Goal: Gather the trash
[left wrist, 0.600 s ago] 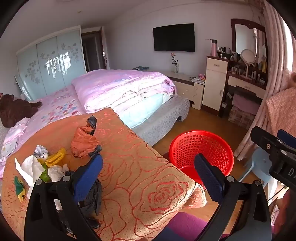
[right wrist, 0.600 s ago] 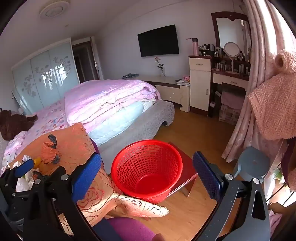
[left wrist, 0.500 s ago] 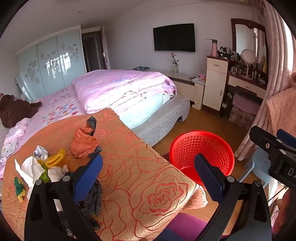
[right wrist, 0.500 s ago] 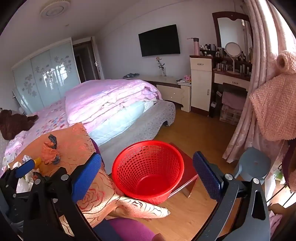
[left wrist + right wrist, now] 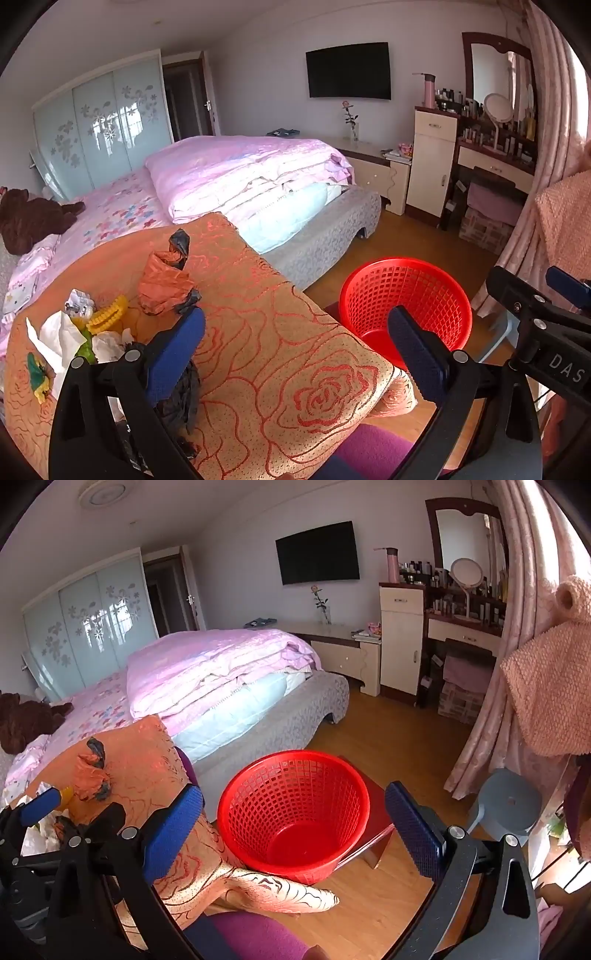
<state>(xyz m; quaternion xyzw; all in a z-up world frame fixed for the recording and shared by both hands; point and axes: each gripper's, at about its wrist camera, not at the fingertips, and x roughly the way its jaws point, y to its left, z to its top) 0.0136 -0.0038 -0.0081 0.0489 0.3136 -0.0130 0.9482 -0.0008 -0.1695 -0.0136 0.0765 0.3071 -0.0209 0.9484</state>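
Left wrist: left gripper (image 5: 295, 347) jaws wide open, empty; trash pile (image 5: 85, 332) on orange cloth (image 5: 280, 354), lower left; red basket (image 5: 406, 295) right of centre | Right wrist: right gripper (image 5: 293, 827) jaws wide open, empty; basket (image 5: 295, 812) centre frame.

Home bedroom: bed (image 5: 266, 184) with folded pink quilts, sliding-door wardrobe (image 5: 99, 125) far left, wall-mounted TV (image 5: 349, 70), dressing table (image 5: 495, 155) with mirror and cosmetics far right, curtains.
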